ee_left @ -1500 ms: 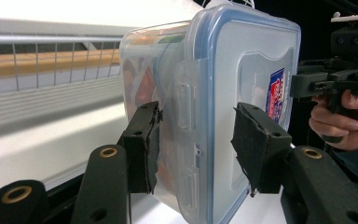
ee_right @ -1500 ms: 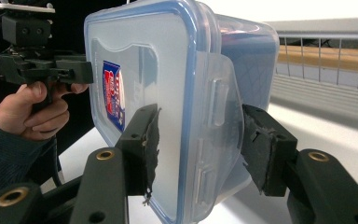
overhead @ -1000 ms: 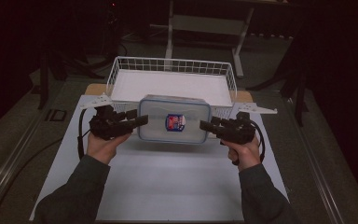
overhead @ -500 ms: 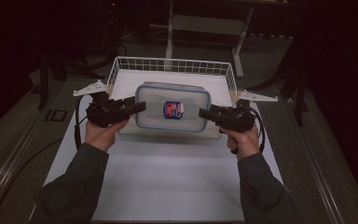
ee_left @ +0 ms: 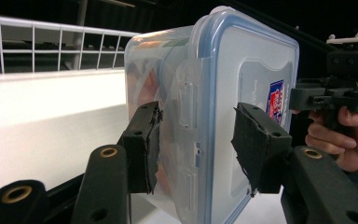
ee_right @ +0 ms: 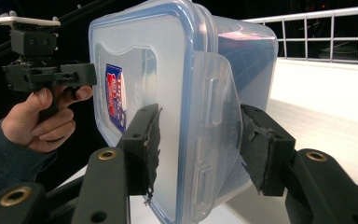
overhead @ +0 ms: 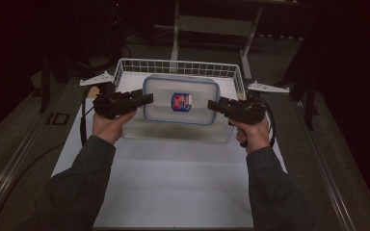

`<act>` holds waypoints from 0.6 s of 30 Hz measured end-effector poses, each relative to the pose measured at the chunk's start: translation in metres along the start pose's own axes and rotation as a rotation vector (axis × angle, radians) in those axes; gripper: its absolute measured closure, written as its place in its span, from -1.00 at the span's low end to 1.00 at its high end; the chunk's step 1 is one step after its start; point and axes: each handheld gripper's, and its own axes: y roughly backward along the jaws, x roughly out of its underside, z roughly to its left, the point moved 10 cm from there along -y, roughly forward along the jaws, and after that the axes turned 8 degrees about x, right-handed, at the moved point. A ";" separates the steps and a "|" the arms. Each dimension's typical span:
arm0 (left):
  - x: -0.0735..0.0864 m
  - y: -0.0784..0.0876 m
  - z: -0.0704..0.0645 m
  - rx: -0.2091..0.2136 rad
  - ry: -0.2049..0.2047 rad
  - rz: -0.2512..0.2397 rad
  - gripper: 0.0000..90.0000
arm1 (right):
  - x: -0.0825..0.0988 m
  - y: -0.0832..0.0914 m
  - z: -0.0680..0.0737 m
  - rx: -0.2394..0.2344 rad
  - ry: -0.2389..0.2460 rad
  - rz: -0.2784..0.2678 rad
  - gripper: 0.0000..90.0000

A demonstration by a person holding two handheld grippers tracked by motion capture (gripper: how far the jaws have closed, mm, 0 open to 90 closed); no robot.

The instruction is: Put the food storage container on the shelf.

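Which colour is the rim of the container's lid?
Blue, on the lid; clearest in the left gripper view.

White wire basket (overhead: 178, 65) w/ grid walls sits at far end of table, on the white sheet (overhead: 173, 187) covering the tabletop. Basket's rail also seen in left gripper view (ee_left: 51, 28) & right gripper view (ee_right: 326, 14). Sheet runs from basket toward near edge; brown tabletop corner (overhead: 92, 91) peeks out just left of basket. Grey metal frame w/ upright post (overhead: 176, 29) stands behind table in the dark. Floor both sides is dull grey (overhead: 14, 144).
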 end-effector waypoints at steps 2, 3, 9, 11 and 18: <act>-0.004 -0.002 0.002 -0.001 0.001 -0.008 0.15 | -0.004 -0.001 -0.002 0.001 0.003 -0.002 0.11; -0.004 -0.002 0.002 -0.001 0.001 -0.008 0.15 | -0.004 -0.001 -0.002 0.001 0.003 -0.002 0.11; -0.021 -0.006 0.015 0.000 0.025 -0.052 0.15 | -0.021 -0.012 -0.010 -0.001 -0.006 -0.012 0.10; -0.022 -0.009 0.021 -0.001 0.043 -0.057 0.15 | -0.023 -0.015 -0.013 0.001 -0.010 -0.011 0.10; -0.024 -0.018 0.036 -0.008 0.071 -0.042 0.15 | -0.029 -0.028 -0.025 0.014 -0.028 -0.002 0.10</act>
